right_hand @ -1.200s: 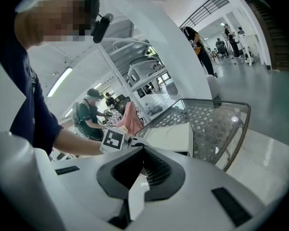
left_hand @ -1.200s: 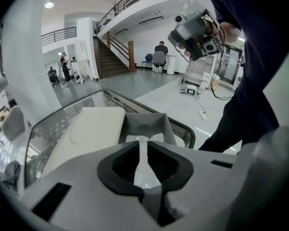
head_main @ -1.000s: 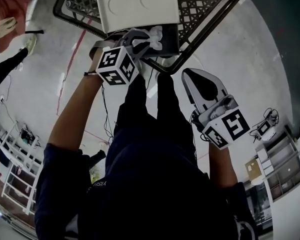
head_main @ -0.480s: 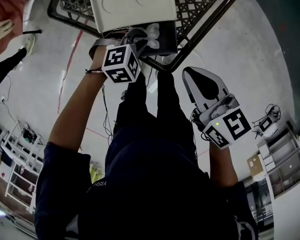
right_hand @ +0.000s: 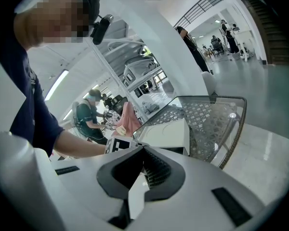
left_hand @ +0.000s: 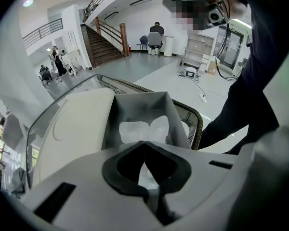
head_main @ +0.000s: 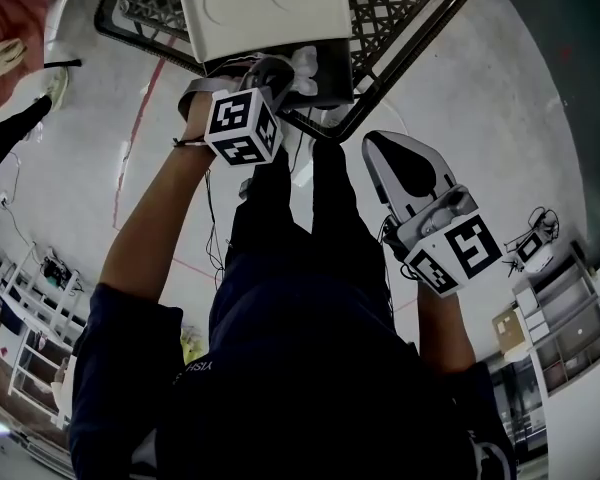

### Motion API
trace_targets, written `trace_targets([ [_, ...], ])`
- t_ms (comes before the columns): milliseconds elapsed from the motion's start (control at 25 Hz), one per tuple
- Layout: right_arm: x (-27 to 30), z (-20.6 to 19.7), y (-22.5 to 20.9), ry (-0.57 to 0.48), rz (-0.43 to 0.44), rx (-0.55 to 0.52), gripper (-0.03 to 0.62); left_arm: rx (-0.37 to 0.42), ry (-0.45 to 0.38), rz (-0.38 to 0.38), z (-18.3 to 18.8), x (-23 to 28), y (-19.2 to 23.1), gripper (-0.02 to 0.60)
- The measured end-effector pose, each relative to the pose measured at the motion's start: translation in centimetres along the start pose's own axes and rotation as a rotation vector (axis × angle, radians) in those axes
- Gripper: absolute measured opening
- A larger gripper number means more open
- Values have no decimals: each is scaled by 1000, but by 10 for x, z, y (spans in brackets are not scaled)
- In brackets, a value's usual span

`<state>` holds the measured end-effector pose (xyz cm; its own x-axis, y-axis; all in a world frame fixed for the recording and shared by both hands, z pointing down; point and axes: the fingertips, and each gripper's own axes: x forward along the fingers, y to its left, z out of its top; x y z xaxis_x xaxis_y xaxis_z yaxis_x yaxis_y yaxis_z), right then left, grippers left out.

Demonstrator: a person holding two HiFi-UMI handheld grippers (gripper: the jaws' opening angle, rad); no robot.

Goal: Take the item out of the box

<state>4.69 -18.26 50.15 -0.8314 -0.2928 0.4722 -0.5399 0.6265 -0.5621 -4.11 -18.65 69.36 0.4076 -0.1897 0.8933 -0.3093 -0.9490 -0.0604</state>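
A white box (head_main: 265, 8) with its lid folded back stands at the near edge of a glass table (head_main: 410, 8). Inside it lies a crumpled white plastic-wrapped item (head_main: 306, 62). My left gripper (head_main: 280, 70) reaches into the box opening. In the left gripper view the item (left_hand: 144, 128) sits between the box's grey inner walls, and the left gripper (left_hand: 144, 142) has its tips closed with a fold of the wrap pinched between the jaws. My right gripper (head_main: 385, 148) hangs below and right of the table, away from the box. In its own view the right gripper (right_hand: 144, 149) is shut and empty.
The table has a lattice top under glass and a dark rim (right_hand: 233, 134). My legs and pale floor (head_main: 500, 138) lie below it. Shelving units (head_main: 565, 338) stand at the right, and other people are far off in the hall.
My left gripper has edged slightly further up toward the box opening. The right gripper has barely moved.
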Motion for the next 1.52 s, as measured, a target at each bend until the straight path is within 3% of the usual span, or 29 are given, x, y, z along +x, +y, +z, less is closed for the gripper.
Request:
trace_targets([
  [360, -3, 14, 21, -18, 14, -43, 21, -37, -76, 66, 21, -42, 6, 8],
  [1000, -24, 59, 76, -110, 38, -147, 21, -128, -280, 252, 79, -169, 21, 8],
  [1520, -50, 101, 117, -203, 29, -226, 21, -234, -492, 399, 112, -281, 30, 8],
])
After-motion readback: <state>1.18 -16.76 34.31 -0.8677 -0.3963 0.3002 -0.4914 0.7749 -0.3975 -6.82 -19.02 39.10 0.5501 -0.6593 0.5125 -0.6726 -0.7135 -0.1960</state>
